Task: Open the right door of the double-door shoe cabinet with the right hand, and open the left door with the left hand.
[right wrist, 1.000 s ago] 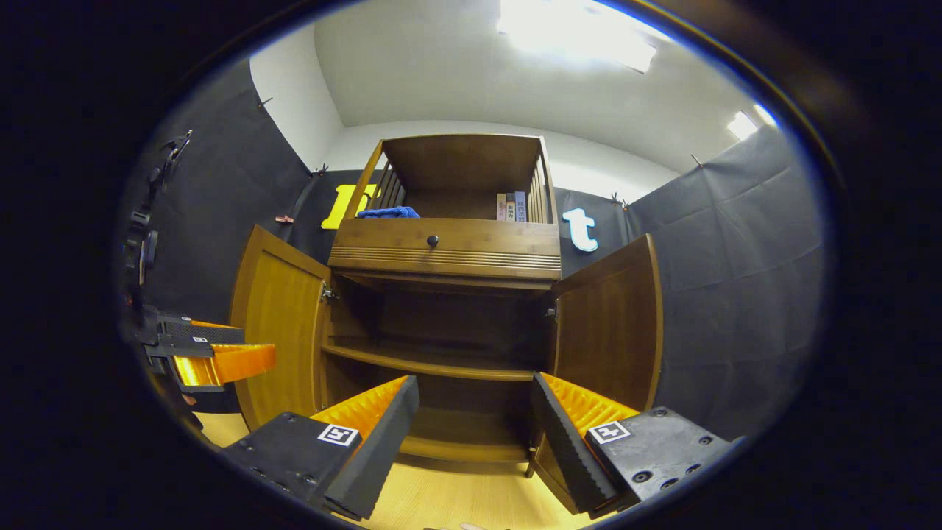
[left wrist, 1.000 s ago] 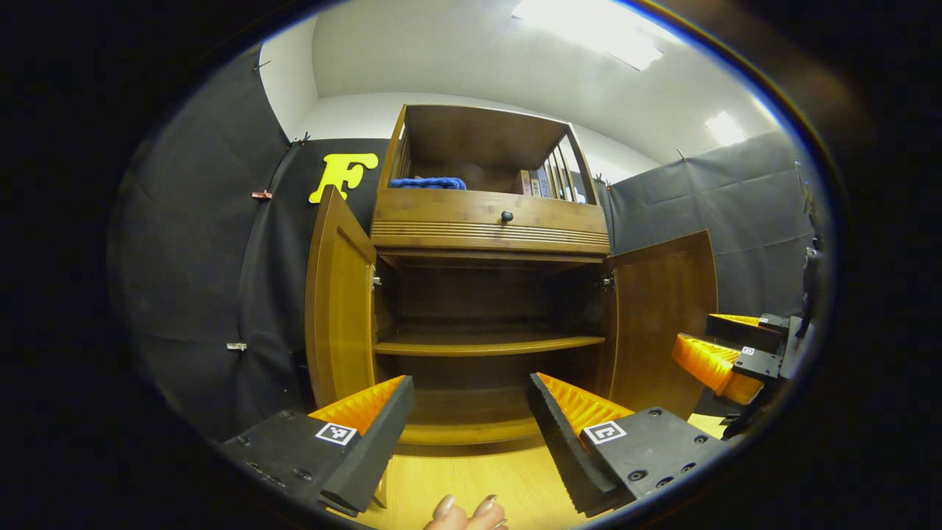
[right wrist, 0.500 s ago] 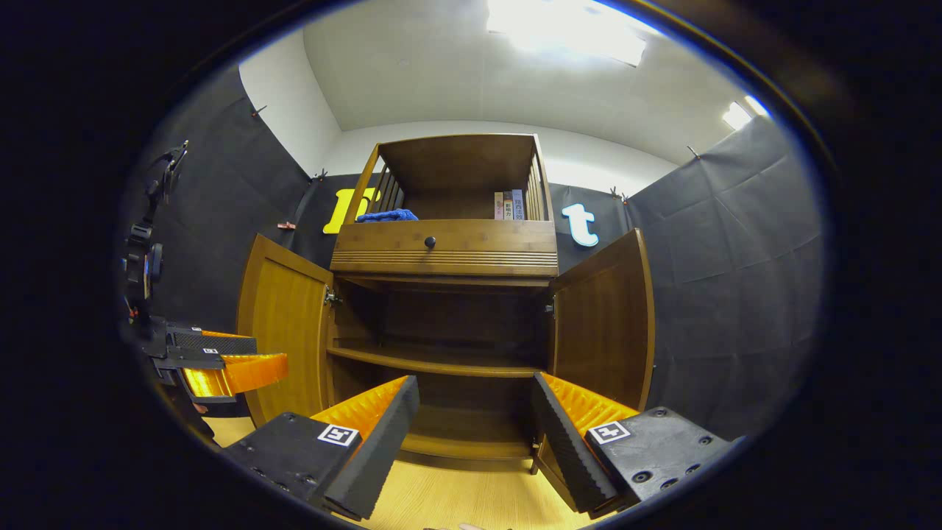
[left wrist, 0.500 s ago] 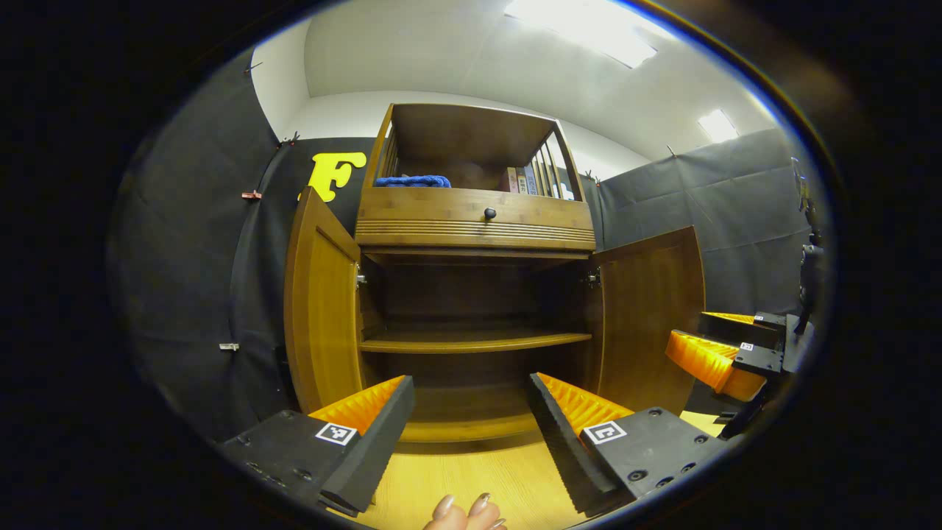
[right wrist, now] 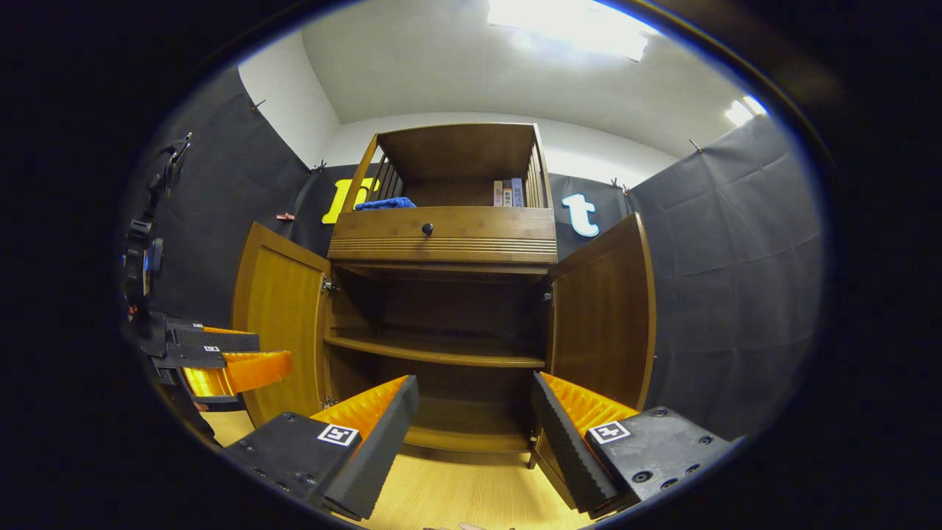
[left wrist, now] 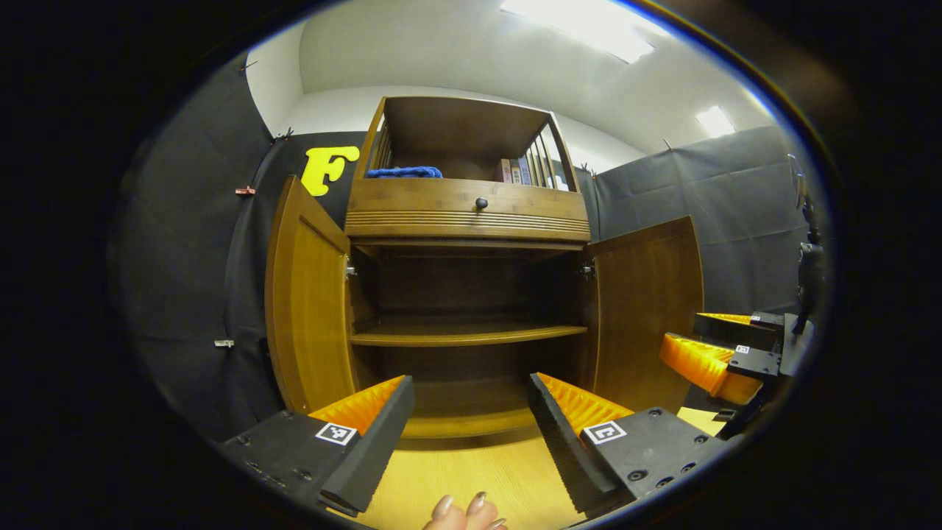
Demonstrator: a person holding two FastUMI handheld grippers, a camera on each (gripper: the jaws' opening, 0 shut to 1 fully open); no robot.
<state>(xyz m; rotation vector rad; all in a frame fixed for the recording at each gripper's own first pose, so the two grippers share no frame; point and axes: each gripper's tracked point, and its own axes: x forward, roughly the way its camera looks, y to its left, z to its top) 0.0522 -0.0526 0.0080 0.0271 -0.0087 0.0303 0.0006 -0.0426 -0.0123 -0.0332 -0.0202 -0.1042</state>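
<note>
Black cloth walls and a white ceiling close in the booth, and on its pale wood floor [left wrist: 471,471] we face the shoe cabinet [left wrist: 467,221]. Both of its doors stand swung wide: the left door [left wrist: 305,294] angles out toward us on one side, the right door [right wrist: 603,313] on the other, and the dark inside with its shelf [right wrist: 438,355] lies bare. By our judgement both openings are done and nothing of the task is left but to draw back. Our left tool [left wrist: 471,401] hangs with its jaws wide and empty, just in front of the cabinet's foot, between the doors and touching neither. Our right tool [right wrist: 475,401] is likewise wide and empty, near the right door's lower edge but apart from it. Up top sit a blue cloth [left wrist: 405,172] and some books [right wrist: 508,193].
</note>
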